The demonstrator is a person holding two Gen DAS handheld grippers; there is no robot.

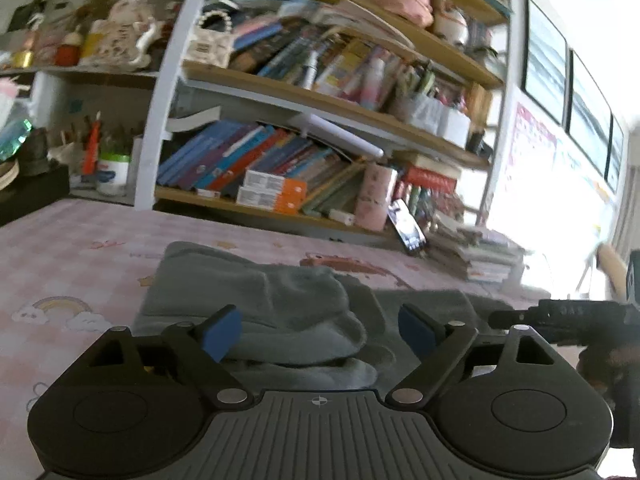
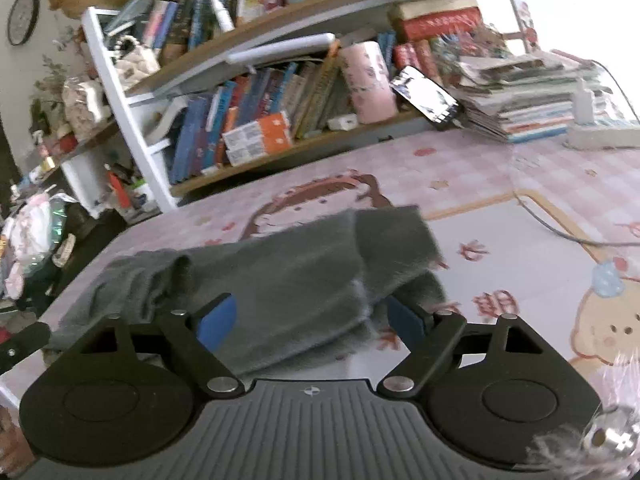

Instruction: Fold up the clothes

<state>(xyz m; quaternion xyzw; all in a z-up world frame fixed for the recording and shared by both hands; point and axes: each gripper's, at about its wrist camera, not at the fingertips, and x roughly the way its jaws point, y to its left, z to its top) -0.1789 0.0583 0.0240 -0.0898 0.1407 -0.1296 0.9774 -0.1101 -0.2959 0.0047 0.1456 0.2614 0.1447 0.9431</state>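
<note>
The left hand-held gripper point(image 1: 320, 332) hovers with its blue pads spread wide over the grey garment point(image 1: 280, 312), gripping nothing. The right hand-held gripper point(image 2: 310, 320) is equally wide above it. The garment lies bunched on the pink cartoon-print worktop point(image 2: 520, 184), before the bookshelf point(image 2: 240, 92).

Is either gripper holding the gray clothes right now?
No. The left gripper and the right gripper are both open above the gray garment, with nothing pinched between their pads.
</note>
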